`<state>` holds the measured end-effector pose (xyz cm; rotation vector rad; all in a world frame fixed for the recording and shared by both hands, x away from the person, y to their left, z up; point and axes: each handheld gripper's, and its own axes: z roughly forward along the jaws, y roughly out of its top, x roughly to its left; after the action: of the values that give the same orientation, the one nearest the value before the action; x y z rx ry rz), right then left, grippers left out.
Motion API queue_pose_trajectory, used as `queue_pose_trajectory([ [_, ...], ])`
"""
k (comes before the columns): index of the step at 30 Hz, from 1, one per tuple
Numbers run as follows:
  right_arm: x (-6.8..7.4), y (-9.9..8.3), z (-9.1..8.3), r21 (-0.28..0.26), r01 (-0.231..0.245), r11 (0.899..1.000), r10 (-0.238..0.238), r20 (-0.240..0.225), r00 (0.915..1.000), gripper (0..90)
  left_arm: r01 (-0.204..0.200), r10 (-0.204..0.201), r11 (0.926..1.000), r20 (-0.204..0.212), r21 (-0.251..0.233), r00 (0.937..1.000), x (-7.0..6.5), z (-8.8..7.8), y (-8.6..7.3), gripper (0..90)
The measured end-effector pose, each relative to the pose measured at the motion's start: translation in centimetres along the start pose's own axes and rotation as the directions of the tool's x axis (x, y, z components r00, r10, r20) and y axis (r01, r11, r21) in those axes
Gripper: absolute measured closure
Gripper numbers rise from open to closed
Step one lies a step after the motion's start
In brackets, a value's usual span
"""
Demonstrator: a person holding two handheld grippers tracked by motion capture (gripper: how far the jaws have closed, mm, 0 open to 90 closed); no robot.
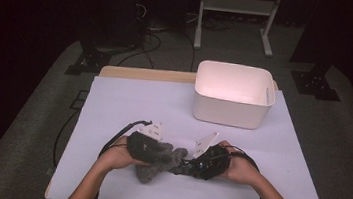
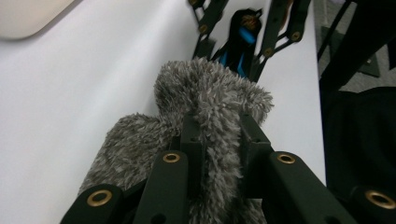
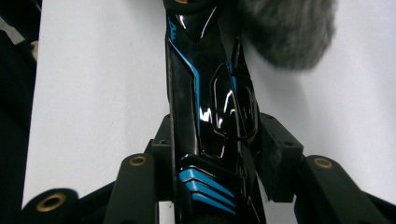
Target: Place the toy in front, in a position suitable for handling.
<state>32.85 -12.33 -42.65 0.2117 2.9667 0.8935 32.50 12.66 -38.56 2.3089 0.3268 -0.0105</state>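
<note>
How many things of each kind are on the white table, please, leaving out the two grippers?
Grey fluffy covers: 1
Glossy black-and-blue objects: 1
White plastic bins: 1
Total: 3

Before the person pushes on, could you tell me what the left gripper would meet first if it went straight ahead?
The left gripper, shut on the grey fuzzy cover, would probably first meet the right gripper just beyond.

Grey fuzzy cloth (image 2: 210, 100), glossy black handle (image 3: 212, 100) (blue stripes), white bin (image 1: 233, 93), pale lilac table (image 1: 128, 104).
</note>
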Motion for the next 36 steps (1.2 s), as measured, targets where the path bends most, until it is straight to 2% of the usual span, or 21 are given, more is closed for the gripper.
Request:
queue_pose_trajectory([
  [4, 0.1, -0.1, -0.1, 0.005, 0.009, 1.0, -0.009, 0.006, 0.9999, 55.4, 0.039, -0.039, 0.9992, -0.004, 0.009, 0.9992, 0.4, 0.0, -1.4, 76.4],
  [6, 0.1, -0.4, -0.3, 0.004, 0.002, 1.0, -0.002, 0.005, 1.0, 55.4, 0.049, -0.049, 0.9988, 0.013, 0.004, 0.9987, 0.5, 0.3, -1.7, 76.4],
  [9, 0.1, -1.0, -0.6, 0.0, -0.008, 1.0, 0.008, 0.006, 1.0, 55.4, 0.049, -0.048, 0.9988, 0.05, -0.01, 0.9976, 0.5, 1.3, -1.6, 76.4],
  [12, 0.1, -1.2, -0.8, 0.003, -0.022, 1.0, 0.022, 0.001, 0.9998, 55.0, 0.041, -0.041, 0.9991, 0.062, -0.002, 0.9972, 0.4, 2.3, -1.2, 76.4],
  [20, 0.1, 0.2, -0.5, 0.062, 0.002, 0.998, -0.001, -0.014, 0.9999, 47.1, 0.052, -0.052, 0.9987, 0.068, 0.003, 0.9963, 0.5, 2.5, -1.1, 76.3],
  [24, 0.4, 1.2, -0.2, 0.099, 0.023, 0.995, -0.022, -0.008, 0.9997, 47.3, 0.038, -0.039, 0.9992, 0.06, 0.012, 0.9975, 0.2, 2.5, -1.0, 76.1],
  [28, 0.5, 2.0, 0.4, 0.137, 0.043, 0.99, -0.044, -0.001, 0.999, 47.4, 0.048, -0.048, 0.9989, 0.065, 0.001, 0.9968, 0.3, 2.5, -1.2, 75.9],
  [30, 0.5, 2.2, 0.6, 0.152, 0.054, 0.987, -0.057, 0.017, 0.9982, 53.7, 0.046, -0.046, 0.9989, 0.062, -0.002, 0.997, 0.3, 2.5, -1.2, 75.7],
  [32, 0.4, 2.3, 0.5, 0.151, 0.063, 0.986, -0.065, 0.009, 0.9979, 54.4, 0.042, -0.042, 0.9991, 0.058, -0.002, 0.9974, 0.3, 2.5, -1.1, 75.7],
  [36, 0.3, 2.0, 0.4, 0.117, 0.062, 0.991, -0.064, 0.013, 0.9979, 55.0, 0.042, -0.041, 0.9991, 0.044, -0.008, 0.9982, 0.4, 2.1, -0.9, 75.7],
])
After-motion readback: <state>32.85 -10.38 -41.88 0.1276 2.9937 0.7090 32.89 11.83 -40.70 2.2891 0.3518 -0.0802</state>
